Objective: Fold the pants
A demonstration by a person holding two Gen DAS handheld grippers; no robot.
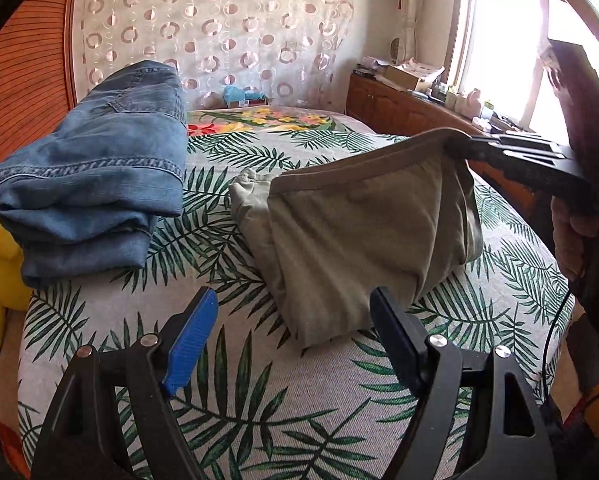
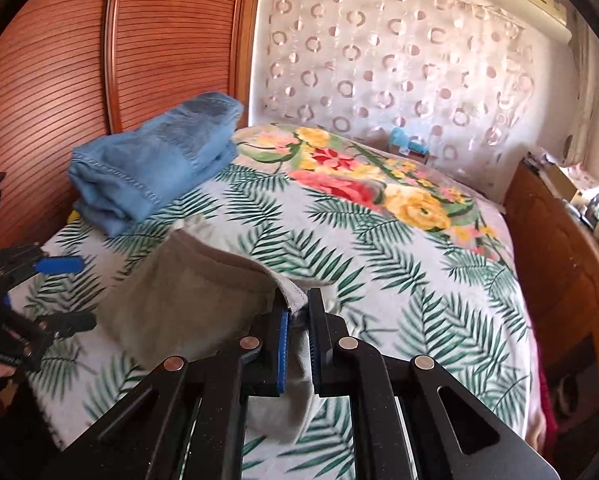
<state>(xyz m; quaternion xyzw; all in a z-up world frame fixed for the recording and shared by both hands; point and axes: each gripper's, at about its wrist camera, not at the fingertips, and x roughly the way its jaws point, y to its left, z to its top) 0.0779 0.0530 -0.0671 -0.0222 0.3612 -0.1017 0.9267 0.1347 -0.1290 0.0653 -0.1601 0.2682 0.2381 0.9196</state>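
Khaki-grey pants (image 1: 351,224) lie bunched on the leaf-print bed cover (image 1: 239,400). My right gripper (image 1: 455,144) is shut on their waistband edge and holds that corner lifted off the bed; in the right wrist view the band (image 2: 295,300) is pinched between the blue pads of the right gripper (image 2: 297,316), and the cloth (image 2: 187,296) drapes down to the left. My left gripper (image 1: 295,304) stands open just in front of the pants' near edge, nothing between its fingers. It also shows at the left in the right wrist view, the left gripper (image 2: 65,292) open.
Folded blue jeans (image 1: 95,184) lie at the bed's far left beside a ribbed wooden panel (image 2: 59,80). A yellow soft toy (image 1: 1,264) sits at the left edge. A flowered blanket (image 2: 379,184) covers the far end. A wooden cabinet (image 1: 399,108) with clutter runs along the right under a window.
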